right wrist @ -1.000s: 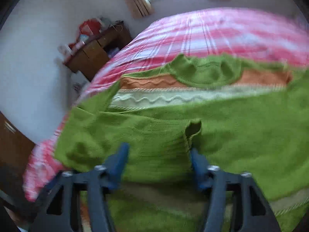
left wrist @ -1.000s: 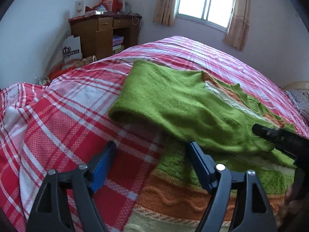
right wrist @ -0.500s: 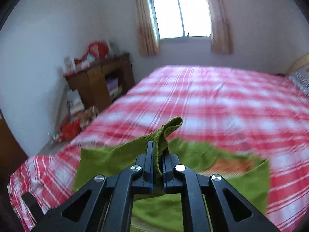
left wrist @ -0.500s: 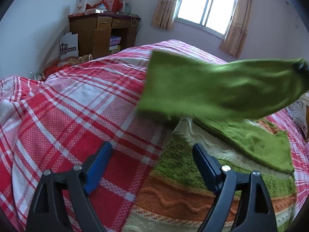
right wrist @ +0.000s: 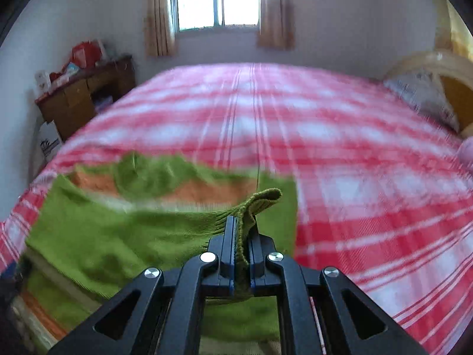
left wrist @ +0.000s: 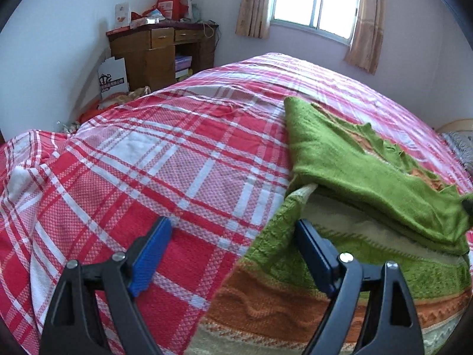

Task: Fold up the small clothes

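Sleeve fold mid-swing: right tool has the cuff, left tool idle.

My right gripper is clenched on the ribbed cuff of the green knitted sweater with orange and cream bands. A second ago its jaws stood around that cuff; they have since closed and I've carried it up and across. The sleeve was flat over the body then, airborne half a second ago, and now drapes toward the sweater's right side. The sweater lies on the red-and-white plaid bedspread. My left gripper is released, holding nothing, jaws wide over the sweater's left edge. Judgement: sleeve fold half done; lay it down, release, square up.
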Tool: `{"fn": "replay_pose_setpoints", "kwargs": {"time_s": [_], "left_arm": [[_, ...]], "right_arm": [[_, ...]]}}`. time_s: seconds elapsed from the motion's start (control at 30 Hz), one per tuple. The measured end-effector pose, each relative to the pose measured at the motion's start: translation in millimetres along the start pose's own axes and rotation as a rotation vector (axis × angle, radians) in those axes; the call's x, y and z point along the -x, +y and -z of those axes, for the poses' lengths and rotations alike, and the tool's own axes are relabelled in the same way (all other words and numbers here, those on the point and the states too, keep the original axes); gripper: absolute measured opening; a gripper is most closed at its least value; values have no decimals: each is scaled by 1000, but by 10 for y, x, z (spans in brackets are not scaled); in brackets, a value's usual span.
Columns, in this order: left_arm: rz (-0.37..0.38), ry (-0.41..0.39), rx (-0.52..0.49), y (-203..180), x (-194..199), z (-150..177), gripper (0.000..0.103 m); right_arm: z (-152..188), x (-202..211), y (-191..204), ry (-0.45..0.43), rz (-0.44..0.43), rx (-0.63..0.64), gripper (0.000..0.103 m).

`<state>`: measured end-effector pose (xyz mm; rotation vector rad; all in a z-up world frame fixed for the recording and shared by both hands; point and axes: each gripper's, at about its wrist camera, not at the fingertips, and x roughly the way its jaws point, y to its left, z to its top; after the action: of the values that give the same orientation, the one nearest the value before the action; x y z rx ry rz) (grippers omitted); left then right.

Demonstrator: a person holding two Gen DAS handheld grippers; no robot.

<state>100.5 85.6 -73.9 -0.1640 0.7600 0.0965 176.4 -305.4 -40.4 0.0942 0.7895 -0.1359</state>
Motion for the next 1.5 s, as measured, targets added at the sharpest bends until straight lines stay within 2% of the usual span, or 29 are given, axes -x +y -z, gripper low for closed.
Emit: {"fn": "replay_pose_setpoints", "kwargs": {"time_s": [0.1,0.13,0.2,0.27,0.3,0.37,0.47,0.5,0.53,0.57,0.63,0.73,0.83,0.9,0.93,0.97,1.03,1.2,1.33,1.43,1.5], "left_arm": [[-8,6,-8,-5,-11,-9,88],[-7,7,-7,8,-14,-16,88],[-4,7,-6,5,-11,-19,88],[-7,9,-11,-22,-3,-22,88],[-14,11,-18,-34,5,-26,88],[-42,9,-21,-45,43,-36,88],[-32,-24,-11,-70,182,-91,88],[-23,-43,-13,-97,235,-132,88],[-14,-65,-22,-150,292,-189,88],[-9,-82,-40,-220,327,-244,88],[-12,-97,-94,-429,316,-368,88],[-27,-88,-141,-660,150,-480,88],[-142,-35,-151,-714,-205,-557,88],[-185,8,-123,-607,-383,-556,90],[-180,39,-104,-531,-476,-546,91],[-144,62,-67,-448,-521,-546,92],[-144,66,-30,-362,-534,-564,102],[-116,93,13,-274,-594,-542,103],[-100,92,15,-272,-580,-535,103],[-85,97,-20,-312,-504,-523,103],[-70,89,-57,-303,-340,-458,103]], "right_arm": [[155,-112,-91,64,-20,-33,9],[195,-47,-174,61,-60,-62,9],[234,79,-299,52,-80,-105,14],[261,265,-461,27,-4,-152,43],[270,352,-542,1,34,-173,48],[283,573,-694,-63,100,-202,48],[203,785,-673,-128,103,-152,47],[170,812,-624,-142,88,-126,43],[115,819,-519,-148,58,-86,31],[69,796,-448,-142,40,-67,26],[11,681,-260,-117,-14,-32,26],[-26,341,-41,-64,-25,-5,26],[16,43,17,18,-35,-12,26],[81,-98,-14,59,-18,-36,26],[109,-211,-45,85,-57,-71,26],[109,-223,-51,70,-70,-80,26],[69,-296,-7,56,-71,-67,26],[-16,-384,-23,49,-92,-69,27],[49,-157,-197,49,-138,-113,27],[235,36,-319,69,-116,-89,27],[343,198,-408,72,-48,-71,28]]}}
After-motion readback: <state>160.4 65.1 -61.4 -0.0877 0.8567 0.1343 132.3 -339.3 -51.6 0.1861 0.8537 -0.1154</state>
